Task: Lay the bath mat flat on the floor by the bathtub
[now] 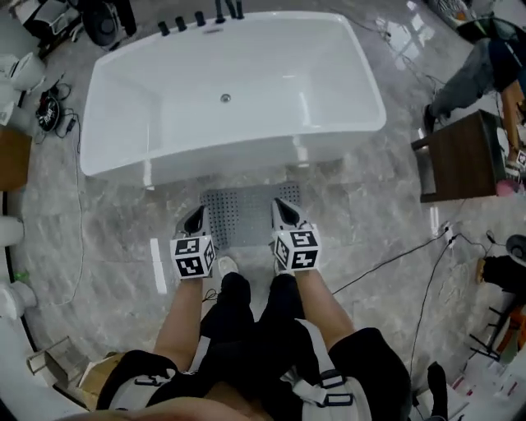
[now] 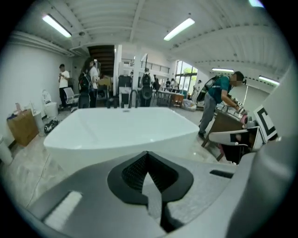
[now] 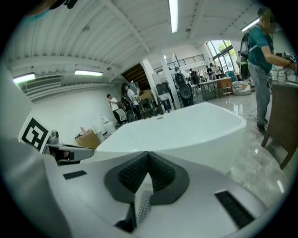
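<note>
A grey, dotted bath mat (image 1: 242,215) hangs or lies on the marble floor just in front of the white bathtub (image 1: 238,90). My left gripper (image 1: 196,220) is shut on the mat's near left edge. At the near right edge my right gripper (image 1: 285,212) is also shut on the mat. In the left gripper view a grey strip of mat (image 2: 152,197) is pinched between the closed jaws of the left gripper (image 2: 148,160), with the bathtub (image 2: 121,130) straight ahead. The right gripper view shows a perforated strip of mat (image 3: 142,204) clamped in the right gripper (image 3: 149,162).
Black taps (image 1: 201,18) stand at the tub's far rim. To the right are a dark wooden table (image 1: 464,156) and a bending person (image 1: 477,70). A black cable (image 1: 386,263) crosses the floor at the right. The holder's white shoe (image 1: 226,265) is just behind the mat.
</note>
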Tool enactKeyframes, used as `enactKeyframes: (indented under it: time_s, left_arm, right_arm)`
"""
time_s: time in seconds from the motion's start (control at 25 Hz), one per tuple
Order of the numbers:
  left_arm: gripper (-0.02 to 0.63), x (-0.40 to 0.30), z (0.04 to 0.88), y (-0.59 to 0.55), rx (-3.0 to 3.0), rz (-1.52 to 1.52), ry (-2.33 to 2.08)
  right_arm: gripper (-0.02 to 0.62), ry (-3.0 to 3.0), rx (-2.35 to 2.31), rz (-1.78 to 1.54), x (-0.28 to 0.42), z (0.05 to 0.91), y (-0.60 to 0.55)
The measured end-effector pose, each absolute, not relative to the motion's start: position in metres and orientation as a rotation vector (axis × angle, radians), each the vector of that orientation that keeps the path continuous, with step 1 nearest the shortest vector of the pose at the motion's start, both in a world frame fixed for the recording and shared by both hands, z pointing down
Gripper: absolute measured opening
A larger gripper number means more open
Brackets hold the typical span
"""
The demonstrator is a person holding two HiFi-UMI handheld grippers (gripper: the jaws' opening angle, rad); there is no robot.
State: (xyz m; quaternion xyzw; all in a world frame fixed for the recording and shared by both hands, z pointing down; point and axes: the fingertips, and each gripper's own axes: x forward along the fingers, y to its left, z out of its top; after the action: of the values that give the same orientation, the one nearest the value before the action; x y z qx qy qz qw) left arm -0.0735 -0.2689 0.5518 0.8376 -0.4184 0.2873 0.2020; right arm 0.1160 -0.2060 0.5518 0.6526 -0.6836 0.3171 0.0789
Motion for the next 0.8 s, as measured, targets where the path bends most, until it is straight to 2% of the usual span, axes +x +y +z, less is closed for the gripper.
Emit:
enactKeyframes:
  time_s: [0.2,0.44,0.6,0.8]
  left_arm:
    - [0.003,-0.036,0.391,-0.302,2.532,0.574,-1.280]
    - [0.003,-0.033,0.232,-0.291,2.734,0.354,-1.378]
    - [0.003,-0.049,0.181,-0.291,2.812,0.280,-1.460]
    - [0.003,-0.059,0.169,-0.289,2.810,0.237,-1.473]
  right_arm:
    - [0.005,-2.182,2.048,0.669,0.143,0.393,-0.247]
    - [0.005,-2.312,2.214,0.355,0.152,0.234,-0.243]
    - [0.005,-2.305,2.299,0.229,0.155,0.185,-0.243]
    - [0.005,-2.297,2.321,0.170,0.156,0.170,-0.241]
